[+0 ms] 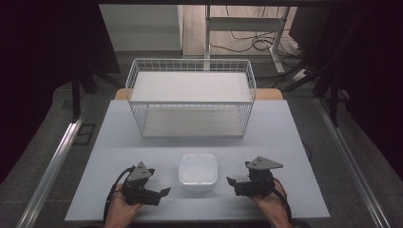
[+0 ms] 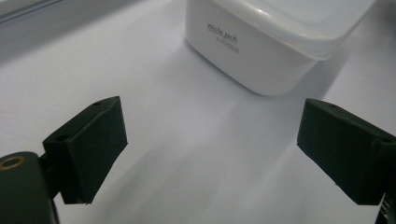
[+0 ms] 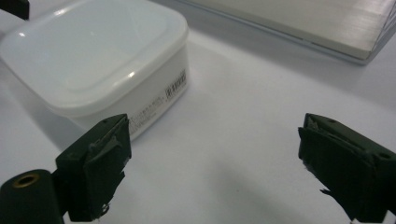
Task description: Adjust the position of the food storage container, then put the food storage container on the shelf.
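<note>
White lidded box [image 1: 197, 171], squarish, no clear long axis, flat and upright before the wire basket [image 1: 190, 97]. Left gripper [image 1: 164, 192] and right gripper [image 1: 231, 182] flank it, jaws wide, empty.

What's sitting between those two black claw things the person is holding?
In the high view, a white square plastic container with lid stands between the open left gripper and open right gripper, touching neither.

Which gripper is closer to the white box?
Left, only slightly. The left gripper sits just left of the white box; the right gripper sits just right, both open.
</note>
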{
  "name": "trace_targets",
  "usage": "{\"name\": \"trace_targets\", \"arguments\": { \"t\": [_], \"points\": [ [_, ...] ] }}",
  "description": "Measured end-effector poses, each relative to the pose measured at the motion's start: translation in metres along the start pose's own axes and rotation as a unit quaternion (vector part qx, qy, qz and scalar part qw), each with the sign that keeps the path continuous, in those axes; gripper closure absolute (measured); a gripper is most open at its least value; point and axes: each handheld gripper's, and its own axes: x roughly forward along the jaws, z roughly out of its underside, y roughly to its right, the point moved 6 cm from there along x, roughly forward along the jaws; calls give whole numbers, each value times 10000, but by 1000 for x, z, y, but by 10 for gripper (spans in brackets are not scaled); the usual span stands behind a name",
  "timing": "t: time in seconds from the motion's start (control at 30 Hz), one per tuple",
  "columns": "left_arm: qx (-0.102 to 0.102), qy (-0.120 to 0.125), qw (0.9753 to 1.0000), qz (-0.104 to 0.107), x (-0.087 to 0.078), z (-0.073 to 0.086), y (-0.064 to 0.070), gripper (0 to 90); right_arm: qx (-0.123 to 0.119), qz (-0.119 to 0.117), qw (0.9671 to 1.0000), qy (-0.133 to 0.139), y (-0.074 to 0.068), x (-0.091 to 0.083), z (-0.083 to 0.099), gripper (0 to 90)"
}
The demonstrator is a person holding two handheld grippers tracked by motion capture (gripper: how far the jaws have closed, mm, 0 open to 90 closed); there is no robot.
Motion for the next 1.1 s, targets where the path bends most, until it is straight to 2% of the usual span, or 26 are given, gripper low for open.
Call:
{"name": "trace_targets", "arguments": {
  "t": [0.13,0.3,0.43,0.53,0.67,0.8,0.9,1.1],
  "points": [
    [-25,2,9999,-100,2,2,-5,67,-46,16,9999,-109,0,4,4,66],
    [-143,70,9999,-59,3,2,-8,60,-155,19,9998,-116,1,5,4,47],
    [-330,283,9990,143,1,-1,-11,68,-165,23,9998,-107,3,5,3,43],
    [-462,290,9981,269,1,-3,-12,70,-219,-8,9997,-122,2,5,3,37],
    [-476,282,9980,319,2,-6,-12,70,-268,-40,9996,-99,1,7,1,31],
    [-460,322,9980,280,0,-15,-11,67,-242,-125,9996,-31,-2,6,-6,31],
    [-452,326,9982,236,-1,-20,-10,32,-210,-215,9995,11,-5,7,-11,32],
    [-490,255,9977,400,2,-29,-9,23,-249,-281,9993,-18,-11,12,-22,32]
  ]
}}
